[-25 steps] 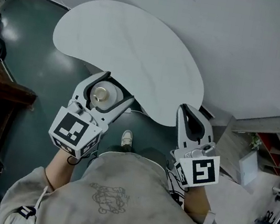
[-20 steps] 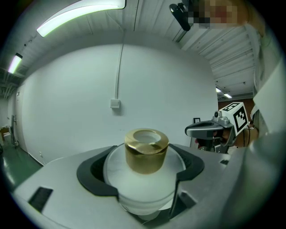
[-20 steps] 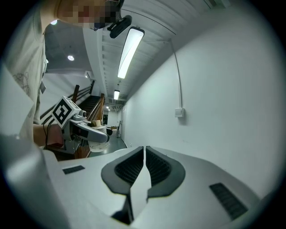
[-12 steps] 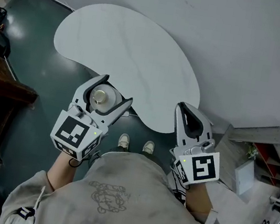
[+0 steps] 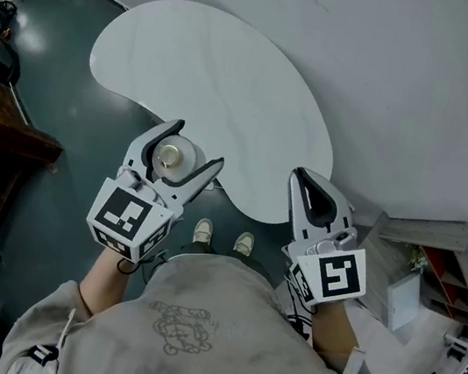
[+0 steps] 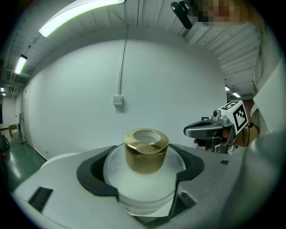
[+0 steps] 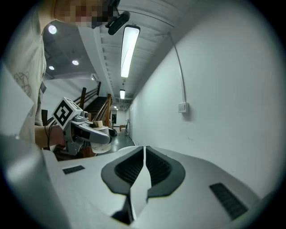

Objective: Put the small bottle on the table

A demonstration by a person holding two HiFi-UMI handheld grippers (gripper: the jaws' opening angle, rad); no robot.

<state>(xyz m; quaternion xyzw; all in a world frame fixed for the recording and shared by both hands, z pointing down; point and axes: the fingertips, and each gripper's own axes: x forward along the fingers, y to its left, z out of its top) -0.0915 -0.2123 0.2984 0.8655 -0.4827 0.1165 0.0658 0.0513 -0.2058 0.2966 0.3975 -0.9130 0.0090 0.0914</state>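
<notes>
The small bottle (image 5: 171, 156) is clamped upright by the left gripper (image 5: 198, 144) at the near edge of the table (image 5: 218, 72); the right gripper (image 5: 296, 174) is closed on nothing.

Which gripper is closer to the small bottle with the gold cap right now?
Left. The left gripper is shut on the small bottle; the right gripper, shut and empty, sits apart, off to the bottle's right.

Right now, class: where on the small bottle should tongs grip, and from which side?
Grip the small bottle by its round frosted body, below the narrower gold cap, coming level from the side while it is upright. The left tongs hold it so.
</notes>
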